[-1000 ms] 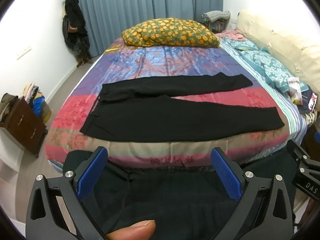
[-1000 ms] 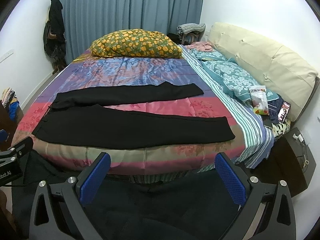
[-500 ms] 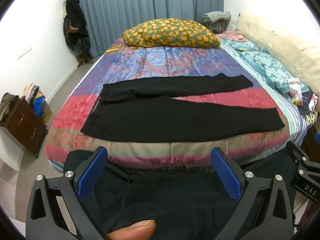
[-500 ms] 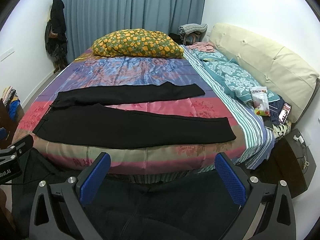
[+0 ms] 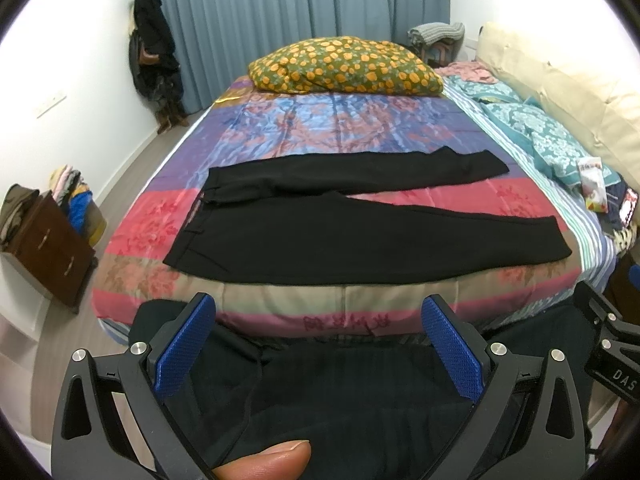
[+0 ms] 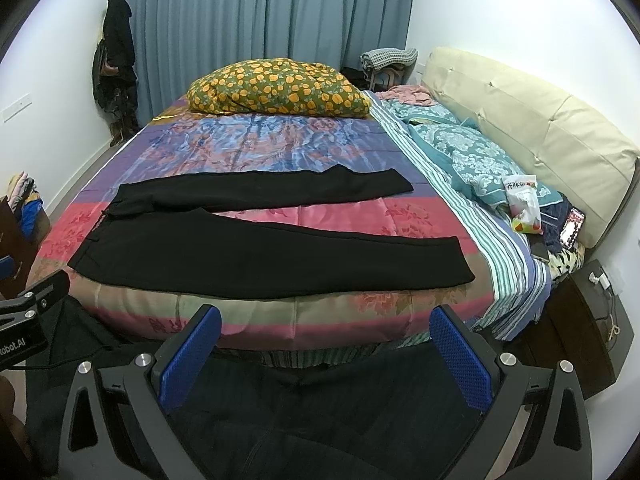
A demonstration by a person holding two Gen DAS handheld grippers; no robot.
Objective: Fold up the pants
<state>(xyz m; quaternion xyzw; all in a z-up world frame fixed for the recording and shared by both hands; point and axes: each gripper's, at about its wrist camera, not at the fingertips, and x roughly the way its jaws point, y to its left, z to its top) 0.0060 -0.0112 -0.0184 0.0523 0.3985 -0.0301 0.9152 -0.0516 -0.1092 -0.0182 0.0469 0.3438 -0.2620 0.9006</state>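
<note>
Both sets of jaws stand wide apart with nothing between them: the left gripper (image 5: 318,344) and the right gripper (image 6: 326,354) hang short of the near edge of the bed (image 6: 280,320), over dark cloth (probably the person's own clothing, though I cannot be sure). The pants (image 5: 320,236) lie flat on the bed, near its front edge, waist to the left and both legs running out to the right; the legs spread in a narrow V, the near leg close along the front edge and the far leg angled away toward the middle of the bed. No fold shows anywhere, so I judge the task not yet begun: what is left is all of it, likely laying one leg over the other and then doubling the length. Room is good behind the pants, where the quilt is bare up to the pillow (image 5: 346,66). To the right it is tighter: the near cuff ends close to the striped sheet, and beyond that sit a packet (image 6: 524,206) and a phone (image 6: 572,228) near the headboard (image 6: 532,128). The near leg lies so close to the front edge that a careless drag toward the person could pull it off.
</note>
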